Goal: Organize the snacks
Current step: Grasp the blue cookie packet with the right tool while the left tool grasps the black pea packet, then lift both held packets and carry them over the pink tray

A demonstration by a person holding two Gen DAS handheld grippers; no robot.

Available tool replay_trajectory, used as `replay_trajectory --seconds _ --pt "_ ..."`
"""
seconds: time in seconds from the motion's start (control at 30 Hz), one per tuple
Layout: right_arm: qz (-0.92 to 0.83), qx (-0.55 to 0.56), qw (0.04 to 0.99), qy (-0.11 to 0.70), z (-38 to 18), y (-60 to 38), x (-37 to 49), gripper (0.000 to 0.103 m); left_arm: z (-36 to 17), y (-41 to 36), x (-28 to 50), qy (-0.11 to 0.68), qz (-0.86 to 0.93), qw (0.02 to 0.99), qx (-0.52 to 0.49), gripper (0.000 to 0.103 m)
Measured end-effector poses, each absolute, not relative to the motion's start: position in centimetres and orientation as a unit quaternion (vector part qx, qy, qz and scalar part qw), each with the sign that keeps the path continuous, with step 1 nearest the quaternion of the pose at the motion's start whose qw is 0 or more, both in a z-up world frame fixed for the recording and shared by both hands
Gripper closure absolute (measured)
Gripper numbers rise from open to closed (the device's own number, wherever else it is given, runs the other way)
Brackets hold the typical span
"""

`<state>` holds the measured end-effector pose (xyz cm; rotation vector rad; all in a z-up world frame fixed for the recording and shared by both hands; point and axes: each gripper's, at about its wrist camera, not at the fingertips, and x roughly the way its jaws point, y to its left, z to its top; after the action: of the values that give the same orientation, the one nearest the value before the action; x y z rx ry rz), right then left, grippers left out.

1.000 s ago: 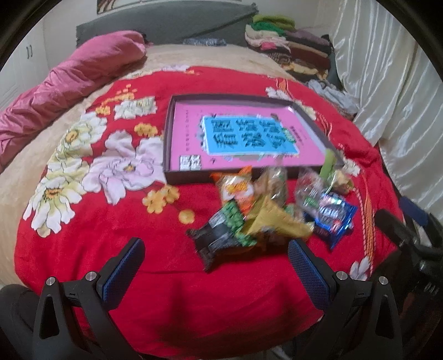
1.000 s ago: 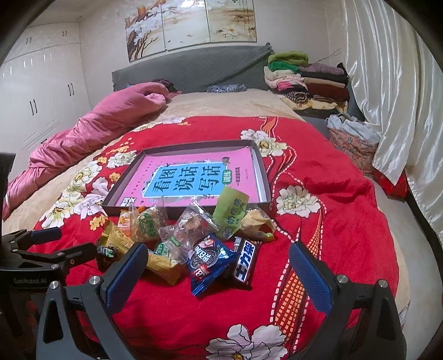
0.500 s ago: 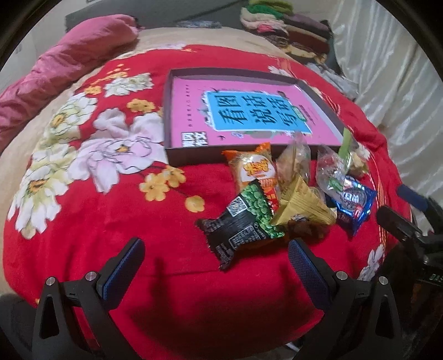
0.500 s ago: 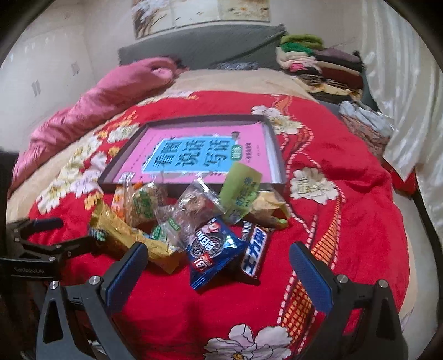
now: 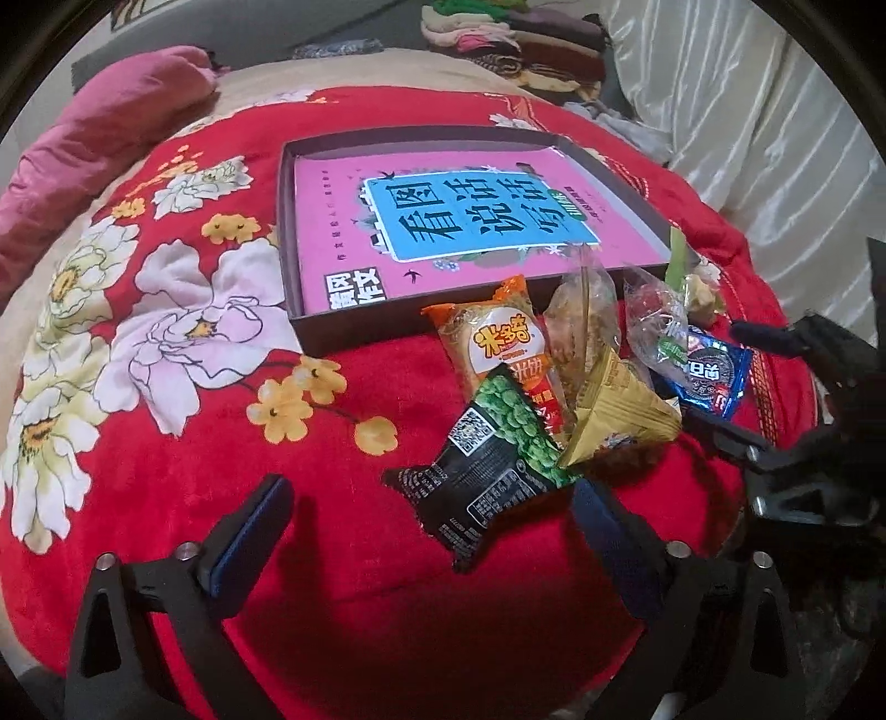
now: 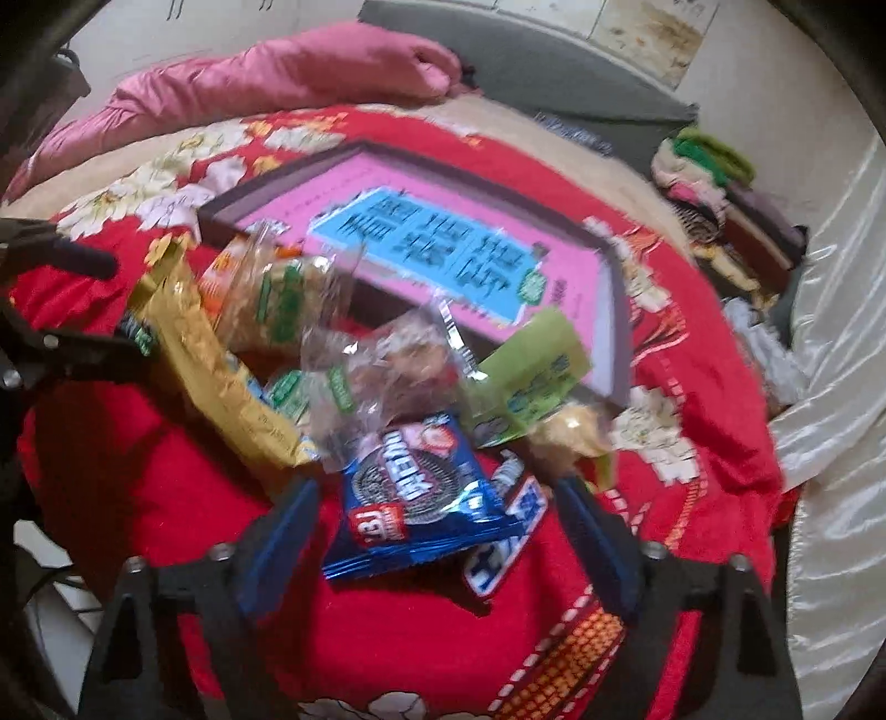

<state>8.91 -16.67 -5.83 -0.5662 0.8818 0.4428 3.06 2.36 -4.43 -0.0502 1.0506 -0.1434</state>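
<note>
Snack packets [image 5: 559, 399] — heaped beside tray [image 5: 354, 331]

A red floral blanket [image 5: 166, 432] covers the near end of the bed, big white and yellow blooms toward its left edge. Along the far-left edge lies a rolled pink quilt [image 5: 105, 138]. Folded clothes [image 5: 515, 44] are stacked at the far-right corner (greens and pinks on top). A pale satin curtain [image 5: 775, 138] hangs beside the right edge.
</note>
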Motion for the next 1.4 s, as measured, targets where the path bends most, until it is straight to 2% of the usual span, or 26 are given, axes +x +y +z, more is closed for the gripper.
replay_trajectory --seconds 0.1,0.17,0.23,0.43,0.47,0.6,0.8,1.4 --pt "0.223 -0.258 0.837 0.428 -6.2 -16.8 9.5 0.036 -4.5 2.2 3.3 0.500 -0.084 0.862 -0.018 0.009" --pt "0.236 -0.246 0.834 0.433 -6.4 -17.0 9.9 0.038 -4.5 2.2 3.5 0.502 -0.096 0.859 -0.017 0.017" --pt "0.245 -0.236 0.834 0.435 -6.3 -17.1 10.2 0.039 -4.6 2.2 3.8 0.505 -0.110 0.856 -0.020 0.031" --pt "0.268 -0.190 0.836 0.440 -5.7 -18.2 10.6 0.045 -5.2 2.1 4.5 0.512 -0.142 0.847 -0.021 0.043" --pt "0.272 -0.181 0.836 0.441 -5.5 -18.4 10.5 0.051 -5.3 2.1 4.6 0.513 -0.146 0.845 -0.024 0.043" --pt "0.281 -0.150 0.836 0.446 -4.9 -19.1 10.2 0.051 -5.1 2.6 4.6 0.512 -0.153 0.844 -0.040 0.052" --pt "0.286 -0.111 0.838 0.451 -4.1 -20.3 9.6 0.052 -4.3 4.0 4.2 0.506 -0.154 0.845 -0.078 0.055" --pt "0.248 -0.016 0.867 0.432 -1.2 -24.7 9.3 0.053 -1.7 6.0 3.3 0.481 -0.124 0.860 -0.117 0.056"
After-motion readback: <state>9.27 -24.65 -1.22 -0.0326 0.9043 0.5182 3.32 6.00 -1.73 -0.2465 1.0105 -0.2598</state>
